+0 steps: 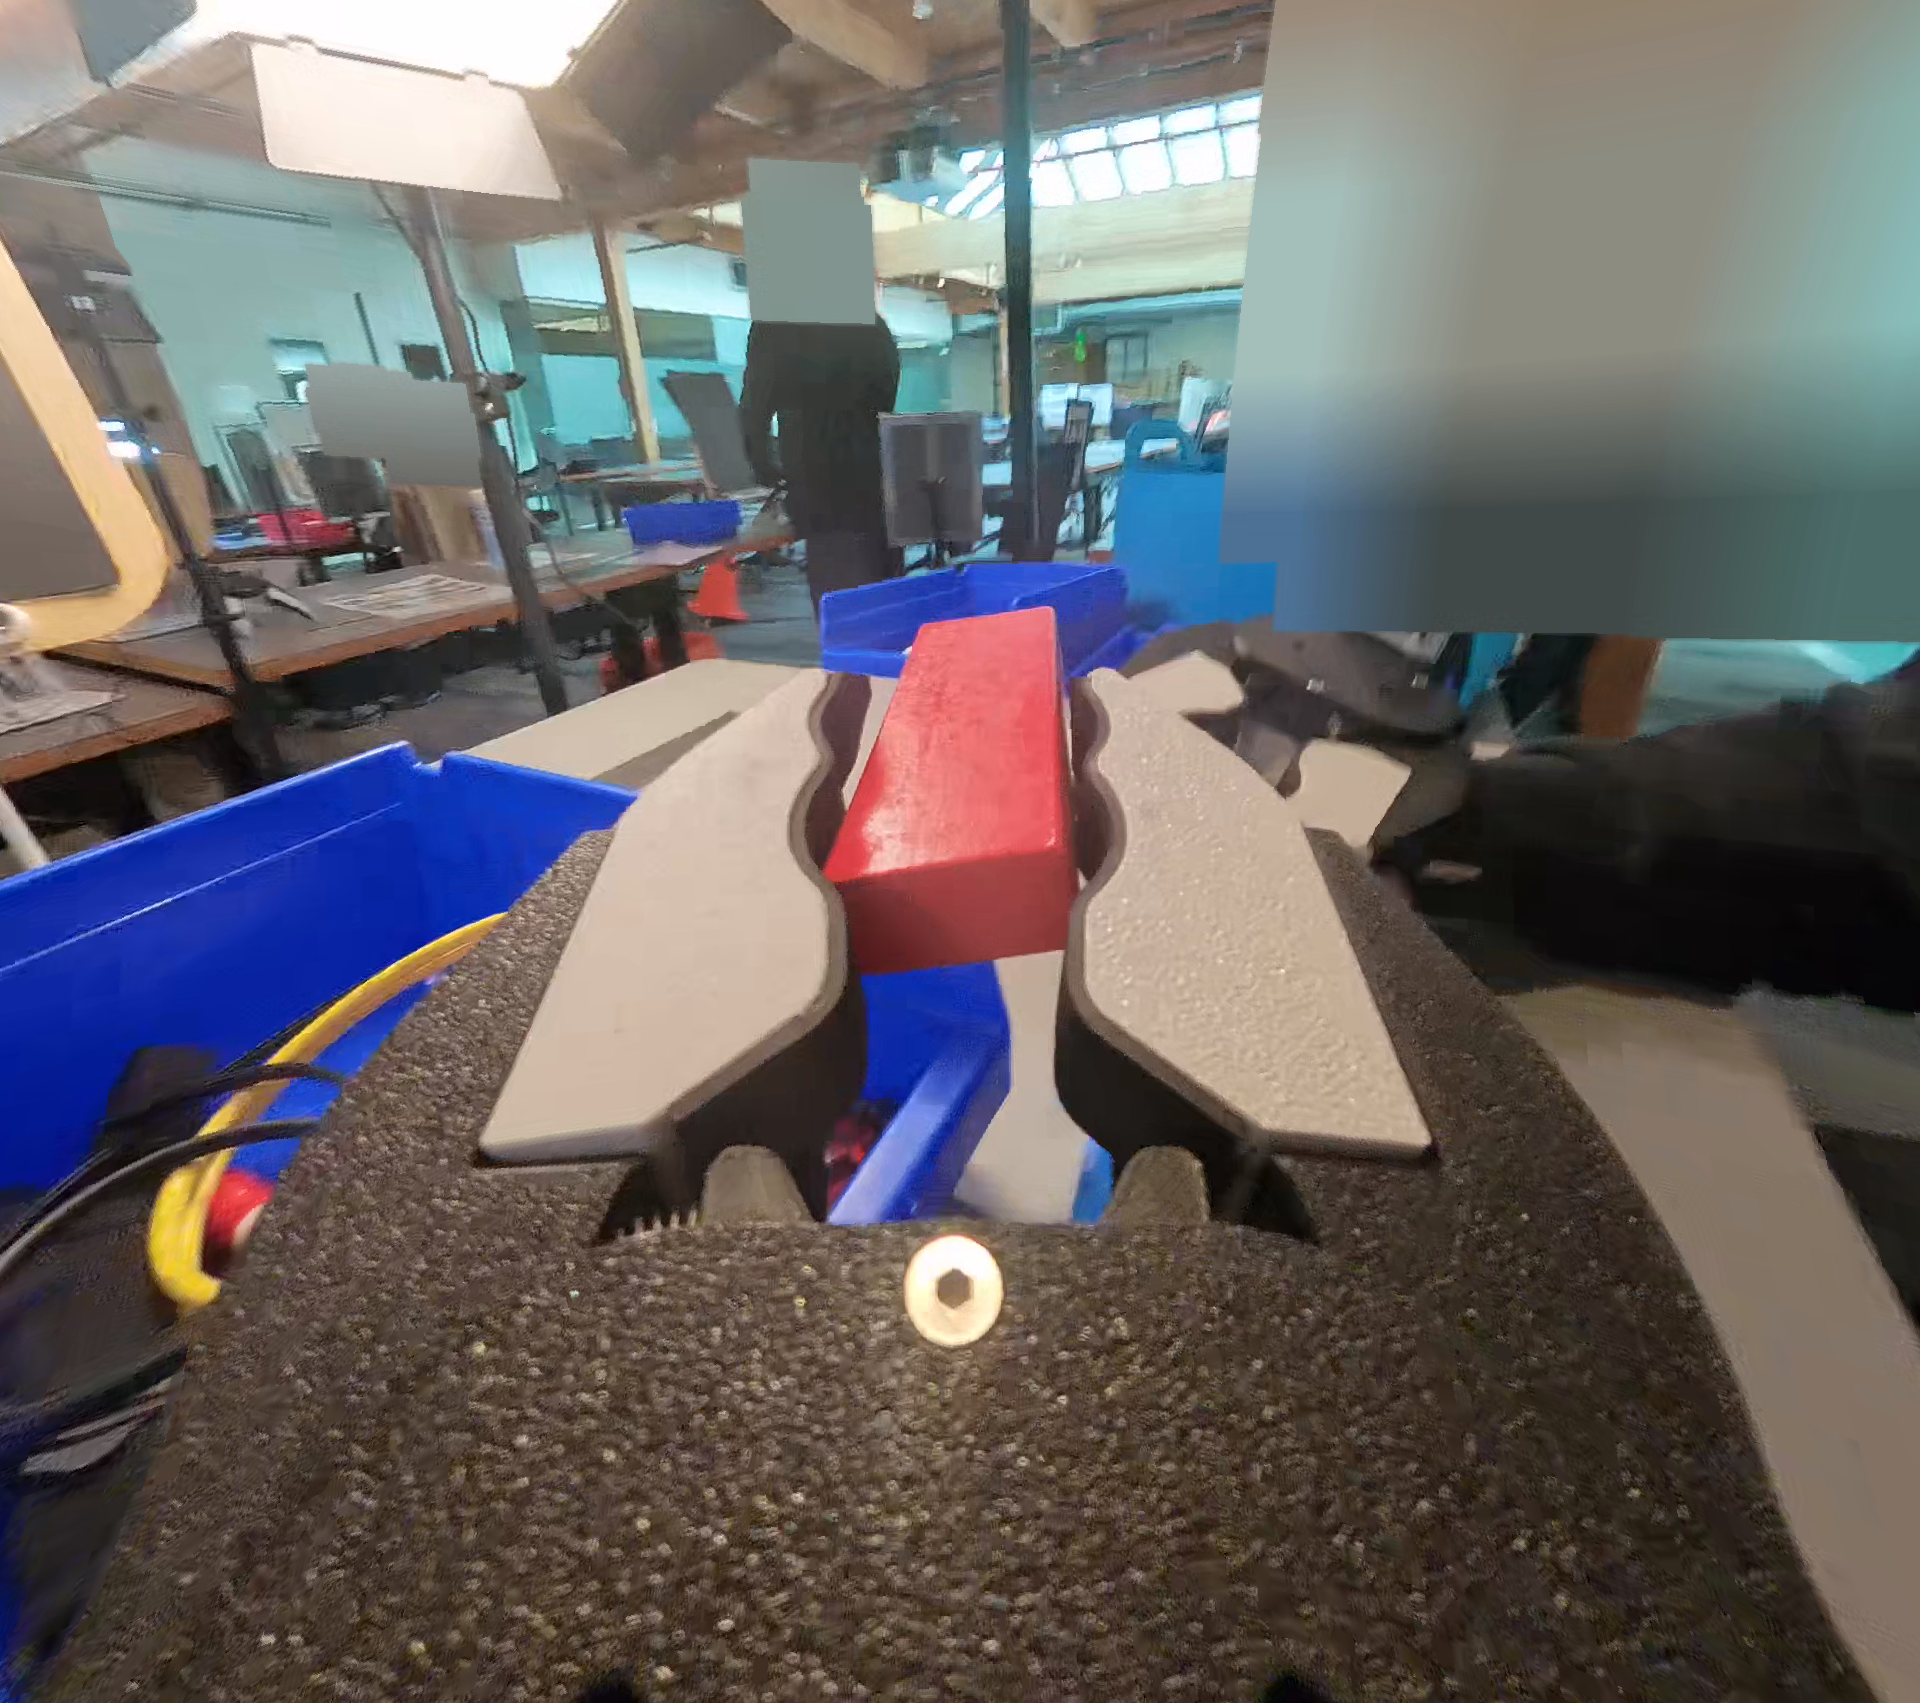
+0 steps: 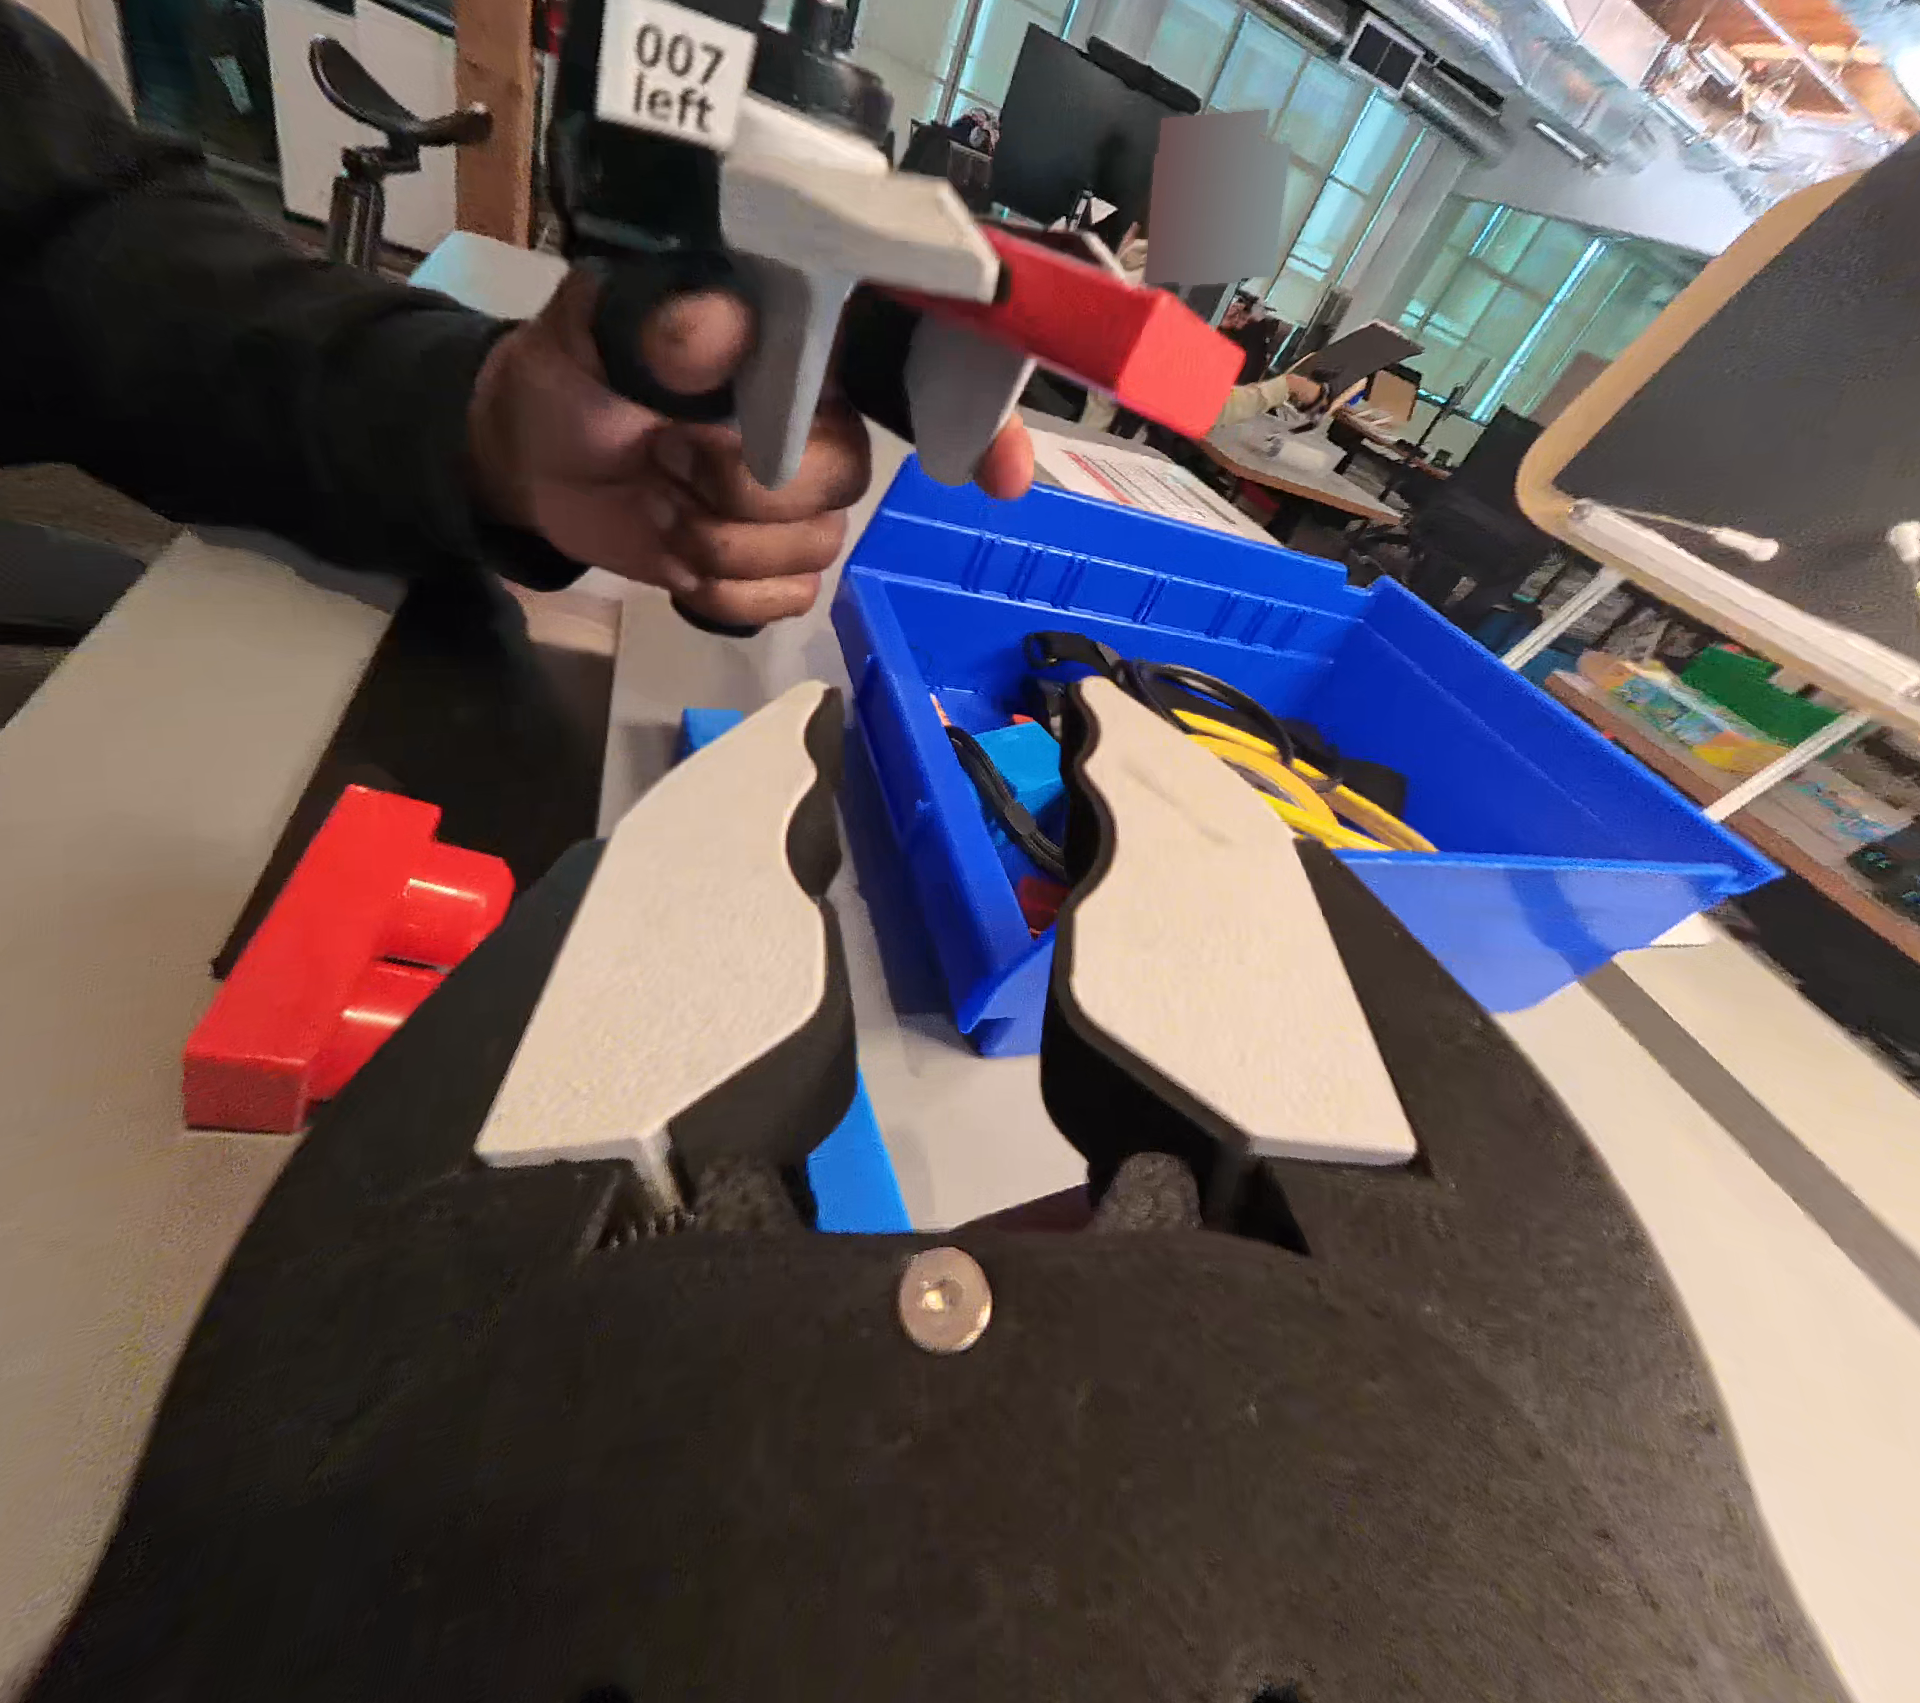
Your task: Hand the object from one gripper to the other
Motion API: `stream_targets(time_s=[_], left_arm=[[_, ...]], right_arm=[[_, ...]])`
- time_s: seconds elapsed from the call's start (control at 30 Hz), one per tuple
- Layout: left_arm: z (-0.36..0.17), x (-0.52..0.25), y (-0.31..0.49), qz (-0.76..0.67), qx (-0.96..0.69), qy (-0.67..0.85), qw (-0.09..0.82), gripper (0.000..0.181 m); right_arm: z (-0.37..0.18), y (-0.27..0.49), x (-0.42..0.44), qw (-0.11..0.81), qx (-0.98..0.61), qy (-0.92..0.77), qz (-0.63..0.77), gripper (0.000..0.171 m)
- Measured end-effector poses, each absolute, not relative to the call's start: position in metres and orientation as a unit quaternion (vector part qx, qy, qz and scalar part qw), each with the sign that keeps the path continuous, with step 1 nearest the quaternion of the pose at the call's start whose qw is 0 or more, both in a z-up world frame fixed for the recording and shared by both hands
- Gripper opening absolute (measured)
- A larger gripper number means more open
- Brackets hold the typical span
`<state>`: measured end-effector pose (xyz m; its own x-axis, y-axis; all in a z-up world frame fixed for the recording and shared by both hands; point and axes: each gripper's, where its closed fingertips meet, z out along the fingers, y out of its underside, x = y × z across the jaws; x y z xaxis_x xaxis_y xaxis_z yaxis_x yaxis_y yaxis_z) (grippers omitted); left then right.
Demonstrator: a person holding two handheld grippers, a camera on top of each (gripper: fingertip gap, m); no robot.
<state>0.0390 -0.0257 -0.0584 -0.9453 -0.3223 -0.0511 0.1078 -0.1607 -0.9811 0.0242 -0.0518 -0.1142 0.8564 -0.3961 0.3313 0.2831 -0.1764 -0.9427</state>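
Red rectangular wooden block sits clamped between the jaws of the left gripper, lifted above the open blue plastic bin and sticking out past the fingertips. The right gripper hovers low over the grey counter, its jaws apart and holding nothing, pointed toward the bin, which contains yellow and black cables. A red plastic piece with round pegs lies on the counter just left of the right gripper.
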Motion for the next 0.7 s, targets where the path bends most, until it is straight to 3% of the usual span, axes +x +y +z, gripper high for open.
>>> stream_targets(time_s=[0.17, 0.7], left_arm=[[-0.073, 0.034, -0.034, -0.755, -0.061, 0.647, 0.086, 0.041], [-0.091, 0.013, -0.031, -0.736, 0.030, 0.672, 0.081, 0.041]], right_arm=[[-0.109, -0.051, 0.031, 0.679, -0.700, 0.080, -0.207, 0.043], [-0.110, -0.044, 0.010, 0.700, -0.683, 0.052, -0.201, 0.048]])
